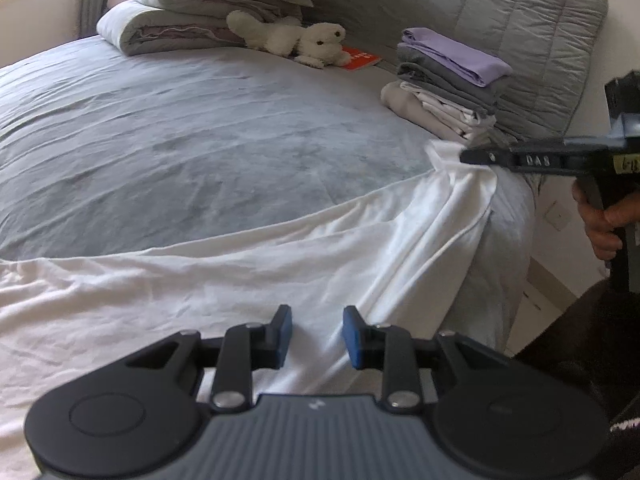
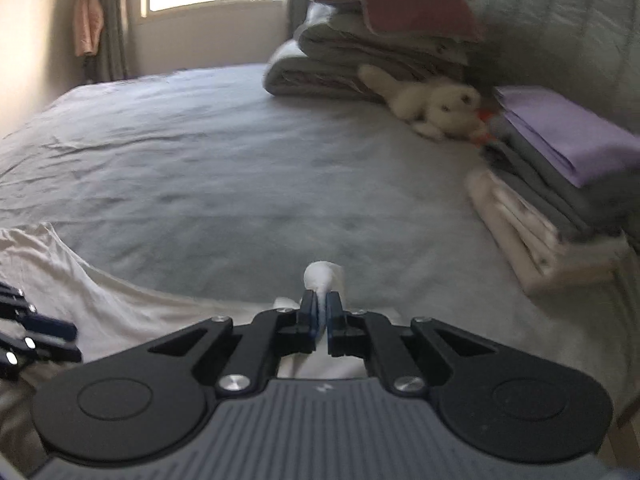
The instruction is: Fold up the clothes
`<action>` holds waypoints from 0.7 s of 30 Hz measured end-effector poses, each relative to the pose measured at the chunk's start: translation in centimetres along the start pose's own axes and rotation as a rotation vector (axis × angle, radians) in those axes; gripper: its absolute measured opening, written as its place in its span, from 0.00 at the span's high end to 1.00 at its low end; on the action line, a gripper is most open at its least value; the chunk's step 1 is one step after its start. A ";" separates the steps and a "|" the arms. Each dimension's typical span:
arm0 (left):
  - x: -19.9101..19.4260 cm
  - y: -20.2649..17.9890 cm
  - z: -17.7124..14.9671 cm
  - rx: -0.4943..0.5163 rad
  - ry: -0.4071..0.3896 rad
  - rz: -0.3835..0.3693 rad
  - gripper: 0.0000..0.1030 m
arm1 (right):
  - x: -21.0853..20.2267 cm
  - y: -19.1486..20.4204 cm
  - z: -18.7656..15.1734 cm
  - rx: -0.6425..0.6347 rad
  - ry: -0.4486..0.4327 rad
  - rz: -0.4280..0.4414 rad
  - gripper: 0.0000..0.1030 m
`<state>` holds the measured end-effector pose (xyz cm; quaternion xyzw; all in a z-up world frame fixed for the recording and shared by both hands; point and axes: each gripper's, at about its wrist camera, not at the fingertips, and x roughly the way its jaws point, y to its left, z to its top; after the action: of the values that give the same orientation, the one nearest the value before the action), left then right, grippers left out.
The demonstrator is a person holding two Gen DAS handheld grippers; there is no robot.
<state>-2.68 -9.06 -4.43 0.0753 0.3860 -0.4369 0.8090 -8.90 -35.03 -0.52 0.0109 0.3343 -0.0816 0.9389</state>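
While the right claw (image 2: 322,312) is pinching a bunched corner of the white shirt (image 1: 248,272), its own view is blurring at the right edge, so the folded stack (image 2: 560,184) beyond and right of its tips is hard to make out. Most of the shirt is hiding under that claw's body. Below the left claw (image 1: 316,334) the shirt is lying across the near edge of the bed (image 1: 180,140), running off the picture at left. That claw's jaws are standing apart with nothing between them, pointing slantwise down over the cloth. To its right, a hand (image 1: 604,220), cut off by the frame, is gripping the right claw's handle.
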 end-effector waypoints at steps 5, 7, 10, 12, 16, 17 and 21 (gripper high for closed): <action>0.1 -0.6 -0.2 0.036 0.023 -0.020 0.70 | 0.4 -1.6 -2.4 0.029 0.120 -0.054 0.96; 0.0 -0.7 -0.3 0.053 0.033 -0.028 0.69 | 0.3 -2.0 -3.0 0.025 0.147 -0.105 0.96; -0.4 -0.6 -0.3 0.071 0.041 -0.033 0.69 | -0.2 -2.6 -3.0 0.027 0.144 -0.133 0.91; -0.8 -0.2 -0.2 0.065 0.040 -0.025 0.69 | -0.7 -3.0 -2.8 0.041 0.125 -0.109 0.84; -1.5 1.1 0.0 0.047 0.021 0.030 0.69 | -0.6 -2.3 -1.4 0.025 0.084 -0.036 0.70; -1.8 1.6 0.1 0.042 0.015 0.051 0.69 | -0.5 -1.7 -1.0 0.006 0.075 -0.014 0.69; -3.0 4.0 0.4 0.006 -0.024 0.151 0.65 | 0.4 1.1 0.2 -0.080 0.063 0.116 0.69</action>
<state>-0.32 -4.87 -2.94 0.1014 0.3683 -0.3767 0.8439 -8.29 -34.04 -0.70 -0.0044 0.3654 -0.0131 0.9307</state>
